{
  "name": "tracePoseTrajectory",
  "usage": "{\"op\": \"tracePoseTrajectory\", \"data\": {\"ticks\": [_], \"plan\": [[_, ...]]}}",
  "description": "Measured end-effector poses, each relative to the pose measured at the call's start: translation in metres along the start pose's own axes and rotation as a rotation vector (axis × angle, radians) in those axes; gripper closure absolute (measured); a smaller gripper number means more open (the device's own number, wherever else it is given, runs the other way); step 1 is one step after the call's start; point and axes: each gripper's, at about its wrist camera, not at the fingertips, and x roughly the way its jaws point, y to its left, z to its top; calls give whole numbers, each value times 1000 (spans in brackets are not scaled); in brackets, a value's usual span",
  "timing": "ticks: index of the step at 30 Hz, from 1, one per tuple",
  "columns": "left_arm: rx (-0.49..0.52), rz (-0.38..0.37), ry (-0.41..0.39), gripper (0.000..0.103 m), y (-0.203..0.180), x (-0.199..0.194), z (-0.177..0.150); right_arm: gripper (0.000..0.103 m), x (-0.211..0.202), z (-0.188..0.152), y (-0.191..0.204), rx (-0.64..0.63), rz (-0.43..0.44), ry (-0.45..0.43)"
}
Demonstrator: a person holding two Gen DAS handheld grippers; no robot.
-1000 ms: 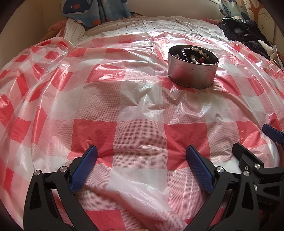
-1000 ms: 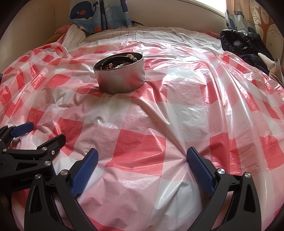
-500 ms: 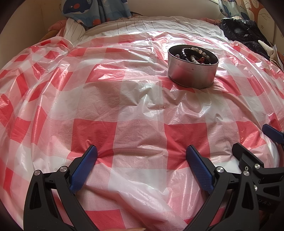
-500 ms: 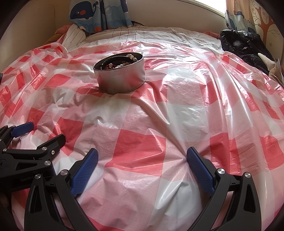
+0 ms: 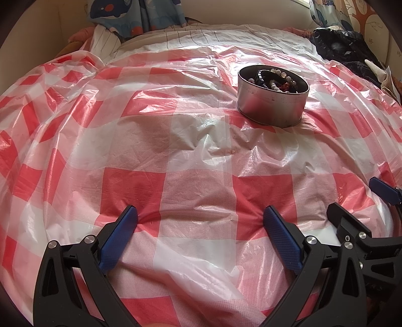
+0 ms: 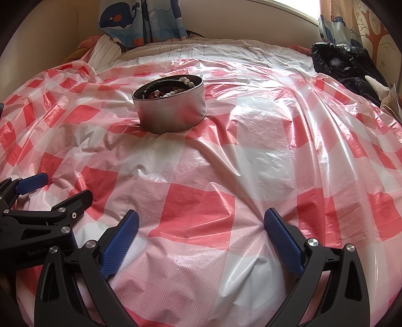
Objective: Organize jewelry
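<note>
A round silver tin point(image 5: 272, 103) stands on the red-and-white checked plastic sheet point(image 5: 196, 156), up and to the right in the left wrist view. Beaded bracelets point(image 5: 275, 79) lie piled inside it. The right wrist view has the same tin point(image 6: 170, 110) upper left of centre, its bracelets point(image 6: 167, 89) showing over the rim. My left gripper point(image 5: 198, 220) rests open low on the sheet, well short of the tin, nothing between its blue pads. My right gripper point(image 6: 201, 221) is open and empty too, beside the left one. Each gripper shows at the edge of the other's view.
The sheet covers a bed with striped bedding point(image 6: 201, 50) at the far end. A dark heap of clothes point(image 6: 351, 68) lies at the far right. A whale-print curtain point(image 6: 140, 20) hangs behind, and a cream wall bounds the bed at back and left.
</note>
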Motion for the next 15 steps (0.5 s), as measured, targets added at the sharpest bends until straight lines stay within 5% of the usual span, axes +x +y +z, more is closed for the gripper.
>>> {"op": "tracePoseTrajectory", "data": {"ticks": [15], "plan": [[8, 15, -1, 7, -1, -3, 0, 7, -2, 1, -2, 0, -9, -19]]}}
